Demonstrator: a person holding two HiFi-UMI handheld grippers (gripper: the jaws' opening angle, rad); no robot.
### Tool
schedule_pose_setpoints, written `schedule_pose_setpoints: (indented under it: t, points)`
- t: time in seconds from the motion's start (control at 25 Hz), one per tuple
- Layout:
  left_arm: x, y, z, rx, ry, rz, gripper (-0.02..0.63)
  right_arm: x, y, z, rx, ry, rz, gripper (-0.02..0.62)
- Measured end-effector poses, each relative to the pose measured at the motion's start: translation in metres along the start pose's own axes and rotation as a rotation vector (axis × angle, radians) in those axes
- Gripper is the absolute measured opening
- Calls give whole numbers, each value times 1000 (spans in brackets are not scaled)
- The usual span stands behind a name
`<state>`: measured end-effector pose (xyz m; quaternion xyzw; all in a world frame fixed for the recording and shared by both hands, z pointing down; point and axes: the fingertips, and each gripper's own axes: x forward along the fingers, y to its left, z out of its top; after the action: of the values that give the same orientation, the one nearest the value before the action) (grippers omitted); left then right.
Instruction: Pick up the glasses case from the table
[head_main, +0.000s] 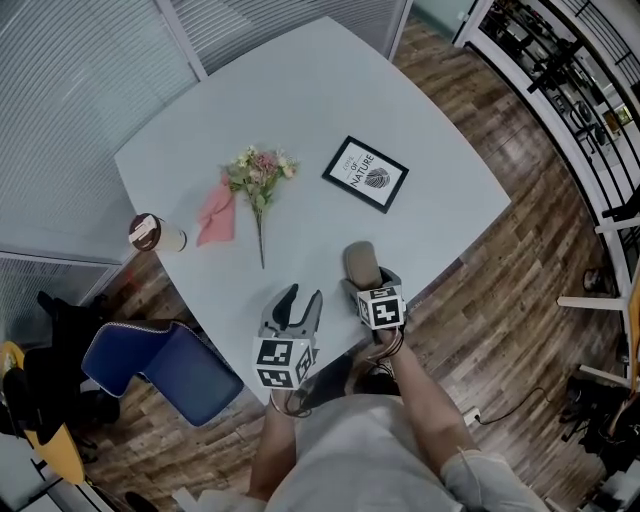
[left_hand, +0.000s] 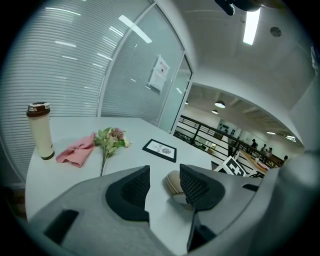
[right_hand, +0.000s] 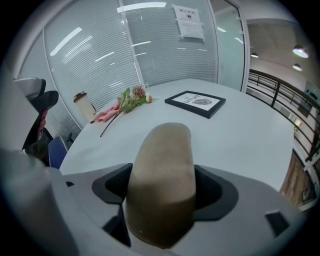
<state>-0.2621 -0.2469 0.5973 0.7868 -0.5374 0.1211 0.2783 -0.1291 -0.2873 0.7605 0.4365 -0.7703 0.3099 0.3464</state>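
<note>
Head view takes in a pale grey surface (head_main: 300, 120), and on it a framed print (head_main: 365, 174) serves as the landmark. Left of the print lie the flowers (head_main: 258, 180), beyond them a pink cloth (head_main: 216, 214), and farthest from the print a lidded cup (head_main: 152, 233) at the surface's edge. Just below the print, toward the person and near the edge, lies the taupe glasses case (head_main: 361, 264).

The right gripper (head_main: 367, 287) has its fingers (right_hand: 212, 187) clamped across the case's width, pads against both flanks near its near end. The left gripper (head_main: 303, 297), further from the print, is released, with only bare surface between its fingers (left_hand: 131, 192).

The case looks like a light, rigid shell with a smooth, rounded skin, so it could slide between the pads. Gripping across the narrow sides suits it, though a hold closer to mid-length would probably keep the far end from dipping.
</note>
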Motion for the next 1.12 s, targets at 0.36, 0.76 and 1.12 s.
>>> schedule_pose_setpoints:
  t: [0.36,0.76,1.12]
  points:
    - [-13,-17,-5,0,-9,9,189,-29,1,-2,0,-54,18,371]
    - [-21,-70,-9,25,-22,-11,189,-86,-13,6,16,-163,36,371]
    - [-31,-122,-20,34,-37,-15,189,-154,-28,10,36,-288,62,371]
